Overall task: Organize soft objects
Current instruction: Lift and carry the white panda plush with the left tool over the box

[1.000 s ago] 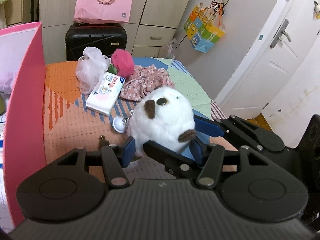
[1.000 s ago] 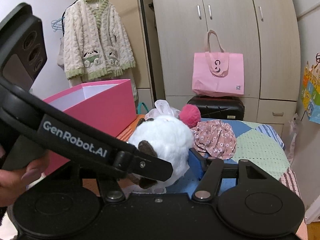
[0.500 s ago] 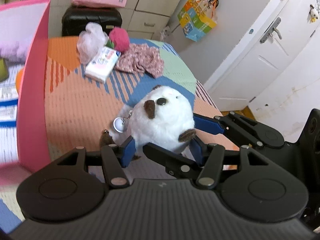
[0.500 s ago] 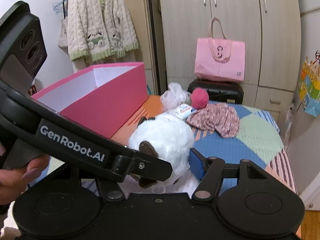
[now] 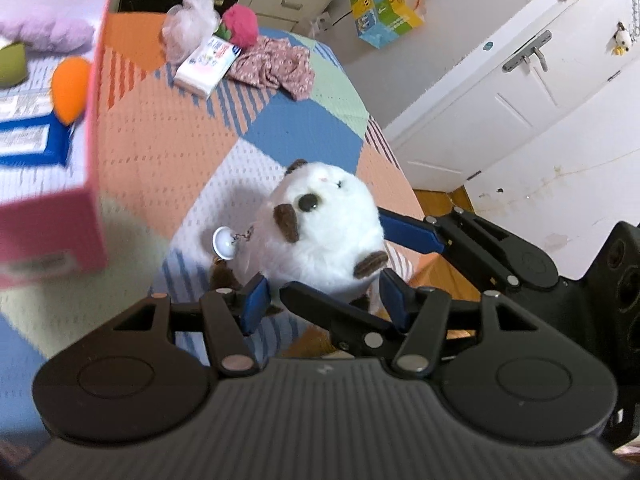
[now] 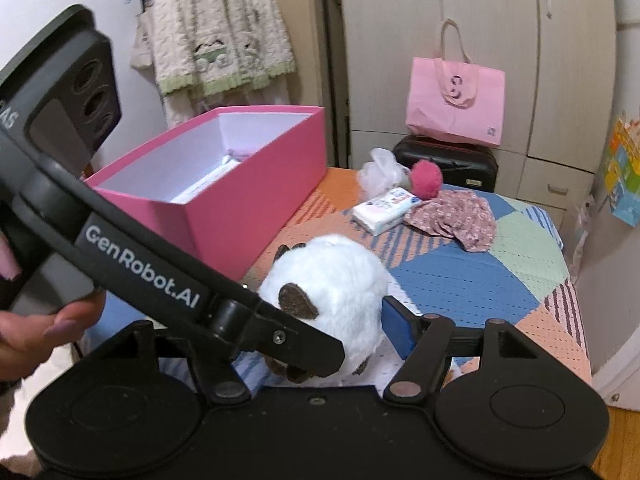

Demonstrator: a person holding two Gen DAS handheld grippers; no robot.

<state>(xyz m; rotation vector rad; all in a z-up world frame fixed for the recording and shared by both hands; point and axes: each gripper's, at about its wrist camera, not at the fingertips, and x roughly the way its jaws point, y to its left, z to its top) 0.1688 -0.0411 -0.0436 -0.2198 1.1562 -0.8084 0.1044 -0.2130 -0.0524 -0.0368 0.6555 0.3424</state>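
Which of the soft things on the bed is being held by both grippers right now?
The white plush toy, squeezed by both grippers; the pink pompom and floral cloth lie untouched farther back.

A home bedroom — patchwork bedspread (image 6: 472, 276), wardrobe (image 6: 480, 20), cardigan (image 6: 224, 28) hung up, suitcase (image 6: 452, 162).

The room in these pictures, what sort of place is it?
Most likely a bedroom in a home. A knitted cardigan hangs beside tall wardrobe doors, a black suitcase stands against them, and a patchwork quilt covers what looks like a bed.
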